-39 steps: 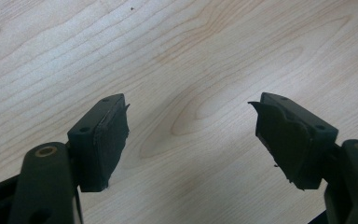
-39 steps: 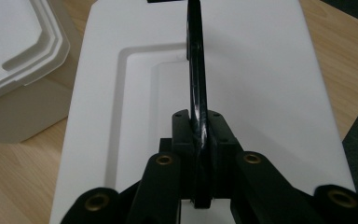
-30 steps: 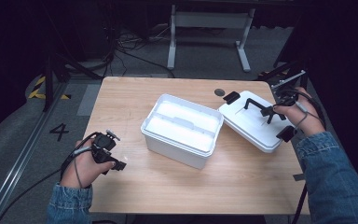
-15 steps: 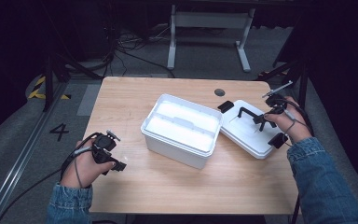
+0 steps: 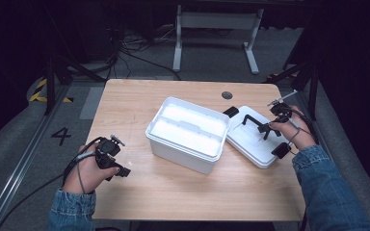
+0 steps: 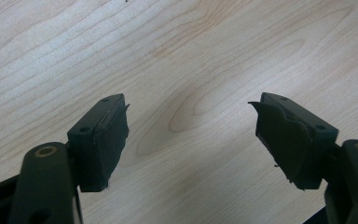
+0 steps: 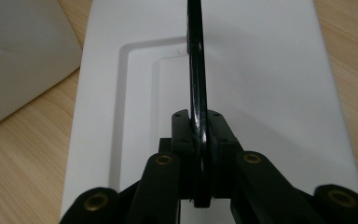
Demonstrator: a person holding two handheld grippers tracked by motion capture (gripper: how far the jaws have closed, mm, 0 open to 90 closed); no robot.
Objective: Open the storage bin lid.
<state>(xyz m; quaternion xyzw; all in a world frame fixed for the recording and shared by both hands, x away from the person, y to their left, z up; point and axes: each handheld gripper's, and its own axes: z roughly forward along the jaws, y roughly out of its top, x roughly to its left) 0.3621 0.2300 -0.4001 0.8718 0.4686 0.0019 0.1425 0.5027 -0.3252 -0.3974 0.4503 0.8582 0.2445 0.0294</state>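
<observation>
Dark floor with loose cables and a white metal frame [image 5: 217, 29] is surrounding a pale wooden bench [image 5: 183, 187]; a white open tub [image 5: 188, 133] is sitting near the middle of the bench, its inside split into two compartments; just beside it on the right, touching or nearly touching its wall, a white lid [image 5: 256, 139] is lying flat on the wood with its black handle [image 5: 253, 121] standing up; the right tool [image 5: 268, 126] is reaching in over the lid from the right, held in a hand with a denim sleeve [image 5: 327, 192]; in the right gripper view its jaws are closing tight on the black handle [image 7: 196, 70], which is running straight up between them over the lid [image 7: 261, 84], with a corner of the tub [image 7: 23, 56] at upper left; the left tool [image 5: 120, 169] is resting low near the bench's front left corner, well apart from the tub, held in the person's left hand [image 5: 84, 171]; in the left gripper view its jaws are standing wide apart over bare wood [image 6: 191, 70], holding nothing; a small dark hole [image 5: 227, 95] is showing near the bench's far edge
</observation>
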